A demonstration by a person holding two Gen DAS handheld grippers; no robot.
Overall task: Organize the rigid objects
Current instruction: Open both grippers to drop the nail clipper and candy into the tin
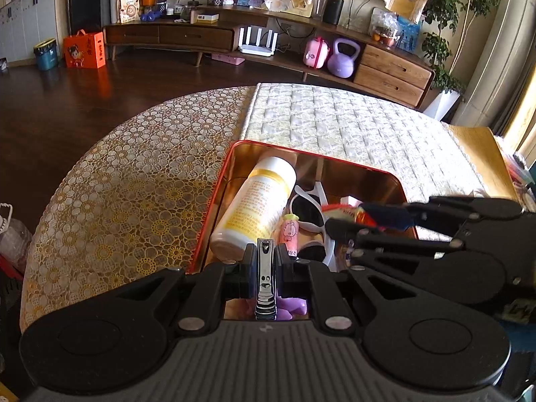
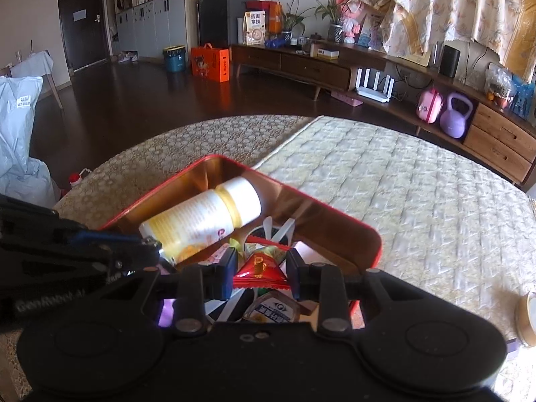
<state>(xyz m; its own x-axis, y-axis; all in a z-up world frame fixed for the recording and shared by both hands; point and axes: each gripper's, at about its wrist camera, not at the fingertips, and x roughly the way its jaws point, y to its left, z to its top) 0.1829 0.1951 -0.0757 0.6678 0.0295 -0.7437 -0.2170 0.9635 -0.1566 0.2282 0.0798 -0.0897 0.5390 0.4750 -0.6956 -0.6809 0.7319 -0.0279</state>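
Observation:
A red tin box (image 1: 214,201) with a gold inside sits on the table; it also shows in the right wrist view (image 2: 368,231). In it lie a white and yellow bottle (image 1: 254,201) (image 2: 204,217), white sunglasses (image 1: 308,214) and a small pink tube (image 1: 288,232). My left gripper (image 1: 265,268) is shut on a silver nail clipper (image 1: 265,278) over the box's near edge. My right gripper (image 2: 259,269) is shut on a red triangular snack packet (image 2: 259,268) over the box; the right gripper also shows in the left wrist view (image 1: 348,216).
The table has a gold floral cloth (image 1: 127,194) and a quilted white mat (image 1: 351,130). A purple item (image 1: 294,308) and a small jar (image 2: 273,310) lie under the grippers. A round container (image 2: 527,318) stands at the right edge. A TV cabinet (image 1: 174,35) lines the far wall.

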